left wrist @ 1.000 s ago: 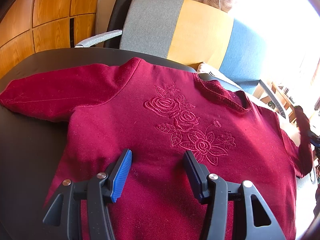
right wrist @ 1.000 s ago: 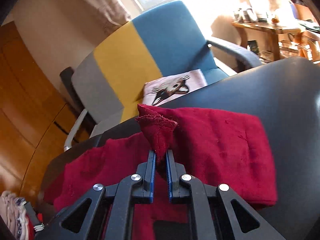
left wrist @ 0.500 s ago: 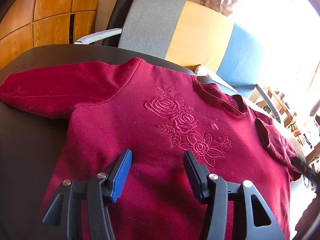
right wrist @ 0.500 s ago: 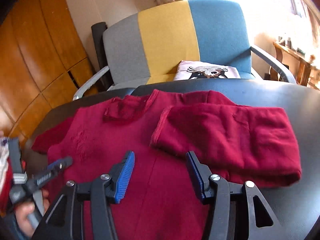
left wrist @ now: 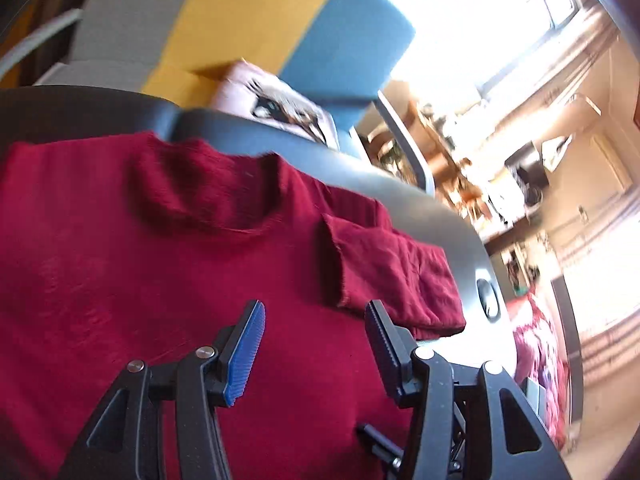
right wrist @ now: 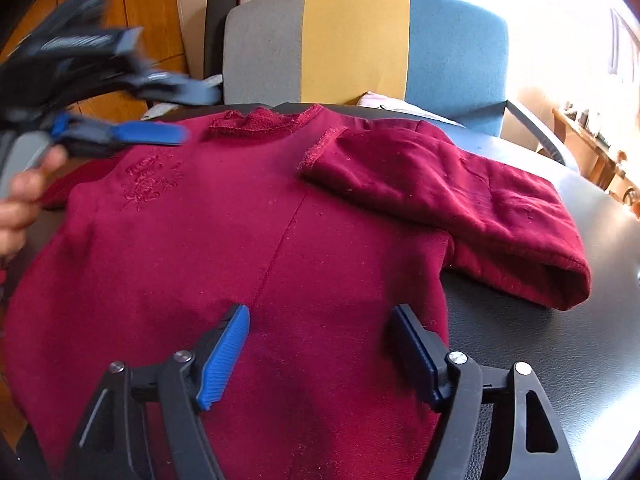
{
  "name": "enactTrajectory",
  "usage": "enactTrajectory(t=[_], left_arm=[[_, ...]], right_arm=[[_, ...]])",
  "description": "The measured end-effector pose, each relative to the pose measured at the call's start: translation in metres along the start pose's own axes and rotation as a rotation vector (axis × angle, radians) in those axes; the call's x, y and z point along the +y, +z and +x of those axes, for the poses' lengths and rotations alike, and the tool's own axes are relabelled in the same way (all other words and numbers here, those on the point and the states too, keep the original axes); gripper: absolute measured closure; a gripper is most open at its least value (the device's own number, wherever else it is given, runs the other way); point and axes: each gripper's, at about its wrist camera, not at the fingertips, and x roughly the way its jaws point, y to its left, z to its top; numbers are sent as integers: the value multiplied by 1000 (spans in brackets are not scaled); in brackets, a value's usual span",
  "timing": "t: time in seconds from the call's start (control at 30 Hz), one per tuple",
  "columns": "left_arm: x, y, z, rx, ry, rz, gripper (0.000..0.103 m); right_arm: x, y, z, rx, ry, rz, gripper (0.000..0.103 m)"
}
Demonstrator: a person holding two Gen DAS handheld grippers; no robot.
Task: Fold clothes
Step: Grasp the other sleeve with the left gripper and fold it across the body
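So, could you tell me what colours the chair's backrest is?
The backrest has three vertical stripes: grey, yellow and blue. The right wrist view shows it best.

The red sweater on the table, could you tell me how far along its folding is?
Done: one sleeve lies folded across the red sweater. In hand: nothing; the right gripper, jaws just opened, and the left gripper are empty. Left: the other sleeve and the body.

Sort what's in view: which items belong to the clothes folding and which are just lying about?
Part of the job:
- red sweater, spread on the table
- its folded-in sleeve
- right gripper, open, nothing between the fingers
- left gripper, open

Just lying about:
- grey, yellow and blue chair
- printed cushion on its seat
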Motion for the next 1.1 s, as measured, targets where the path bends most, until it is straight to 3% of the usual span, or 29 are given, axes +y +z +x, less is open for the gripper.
enactTrajectory(t=[0.27,0.37,0.4,0.5,0.53,0.7,0.9,1.1], left_arm=[[-19,29,72,154,-3,2,50],[-22,27,83,169,18,13,51],[-24,27,84,158,28,19,57],[-42,24,92,153,101,103,95],[-49,23,92,144,120,144,97],[-78,29,58,57,72,228,99],[-106,62,-34,-128,-27,235,99],[-85,81,-98,-240,-12,211,99]], right_arm=[[-6,0,3,-16,72,26,18],[-8,0,2,-21,92,35,16],[-9,0,2,-23,97,38,16],[-11,-1,2,-27,112,47,15],[-11,-1,2,-27,114,48,14],[-9,-1,2,-25,109,43,14],[-4,-3,2,-18,88,26,14],[-2,-2,1,-11,75,15,14]])
